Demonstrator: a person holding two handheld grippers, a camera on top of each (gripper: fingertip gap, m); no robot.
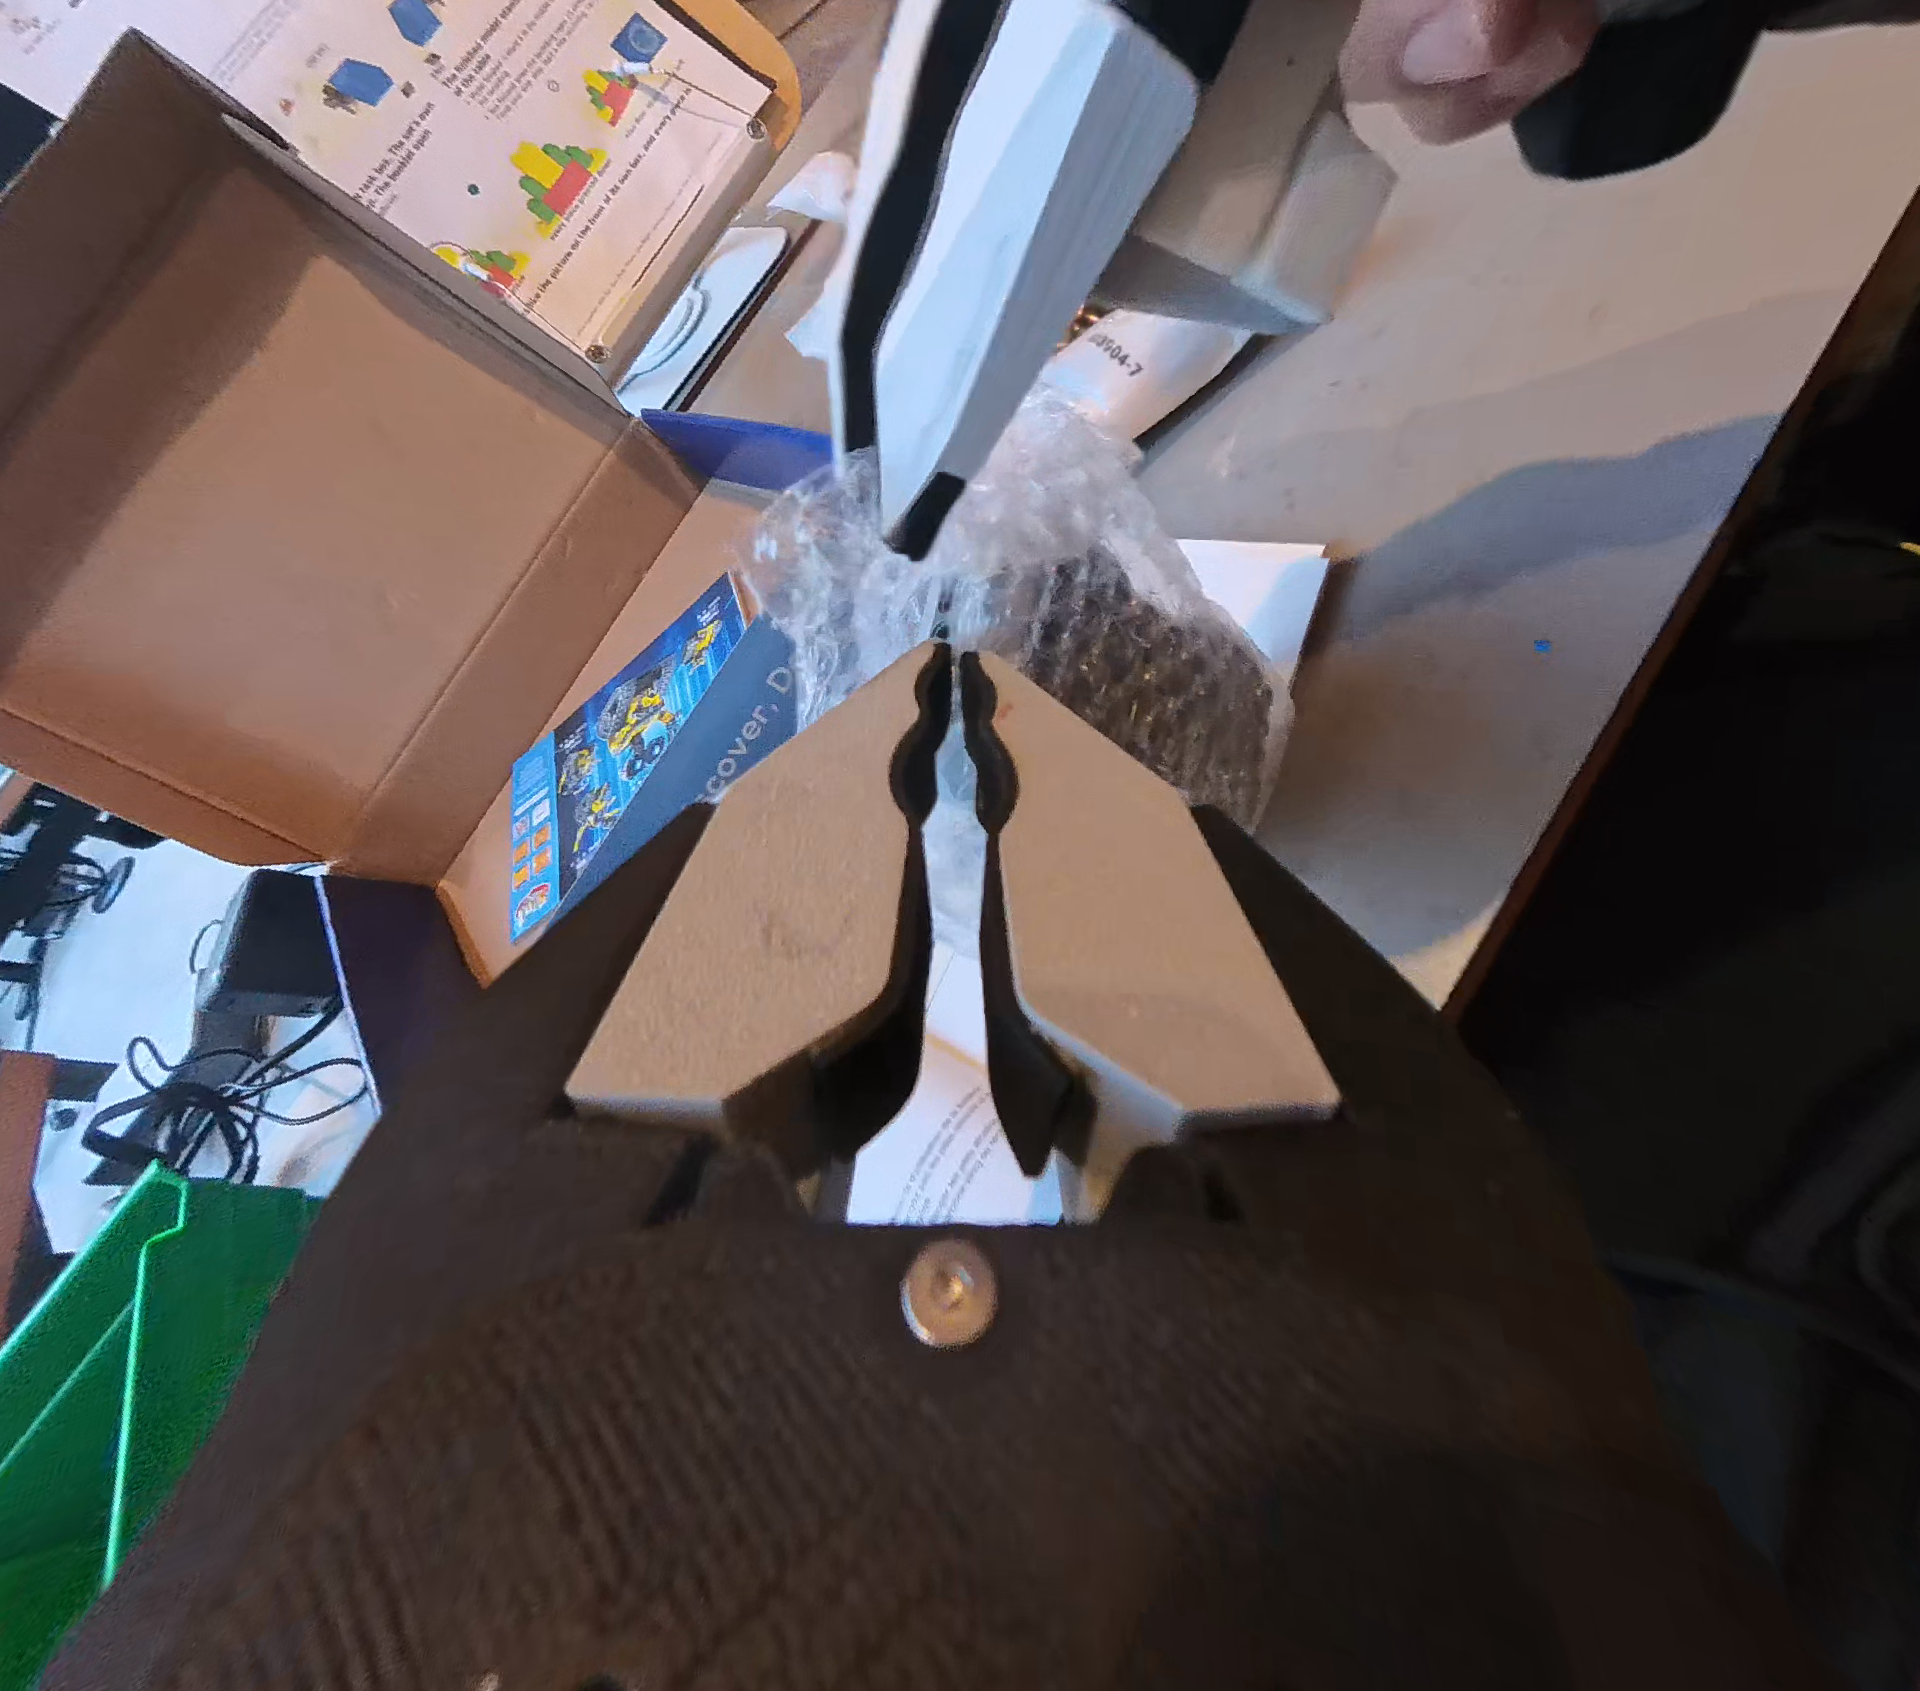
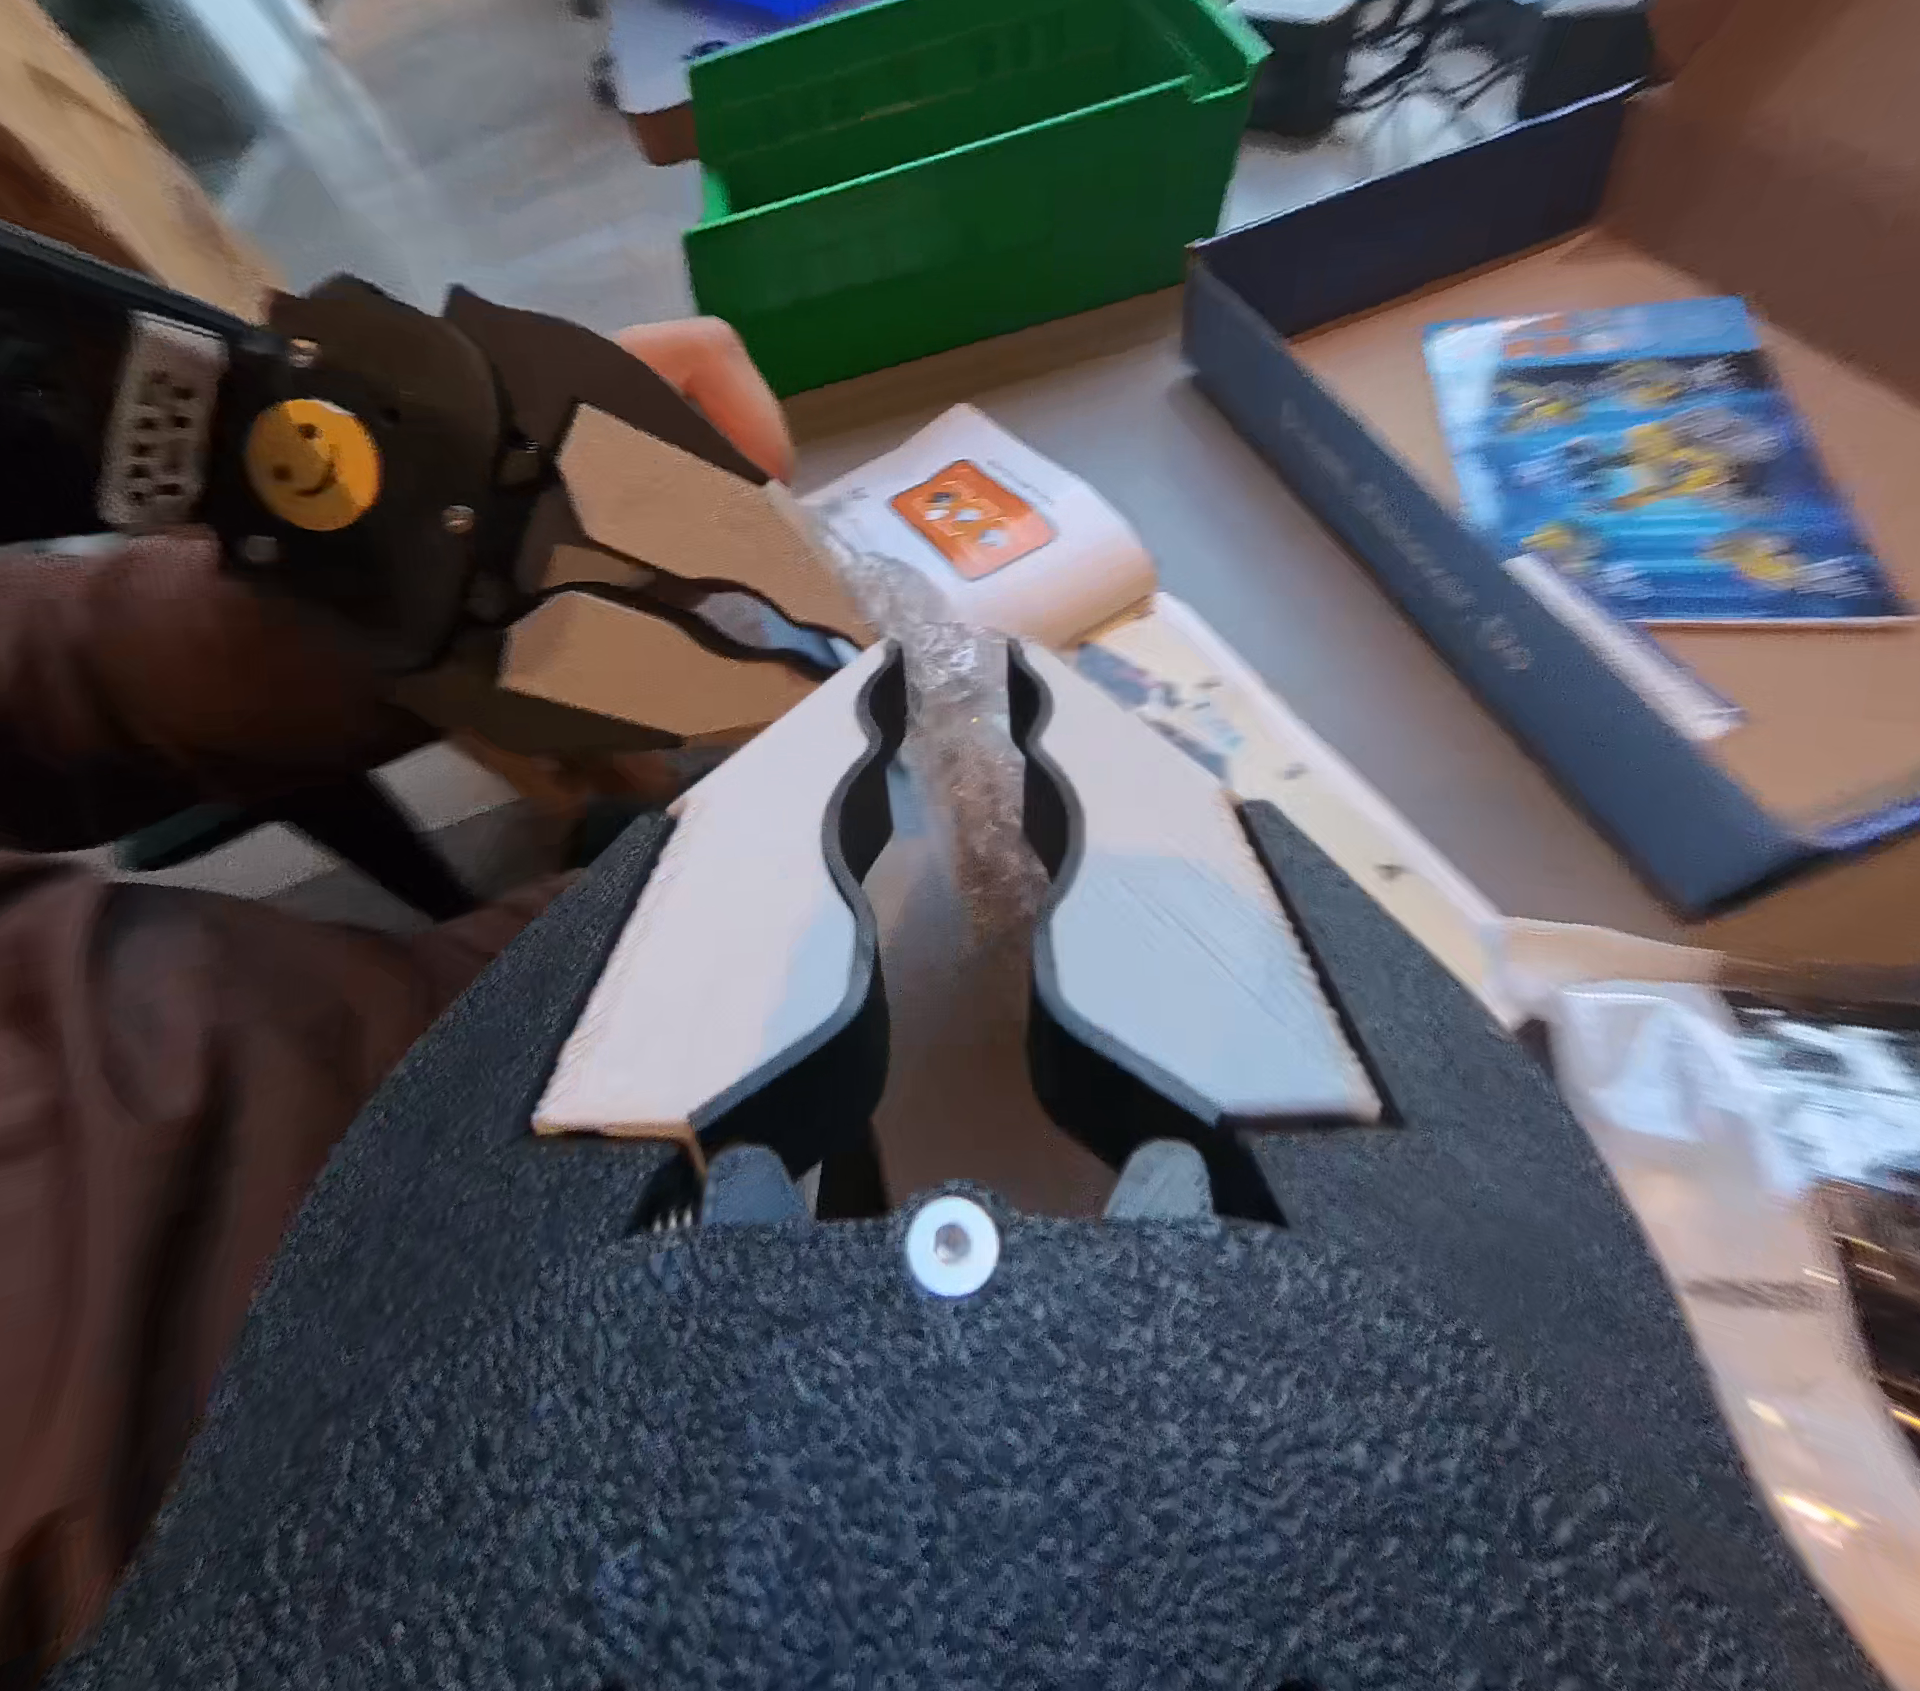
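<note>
Bubble wrap (image 1: pixel 935 561) hides a dark, unidentifiable object; left gripper (image 1: pixel 951 654) and right gripper (image 2: pixel 951 654) both pinch its crumpled edge, jaws nearly closed.

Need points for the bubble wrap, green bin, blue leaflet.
bubble wrap (image 2: pixel 951 685), right wrist view, strip between the gripper fingers.
green bin (image 2: pixel 966 218), right wrist view, front wall.
blue leaflet (image 2: pixel 1652 467), right wrist view, middle of its cover, lying in the open box.
</note>
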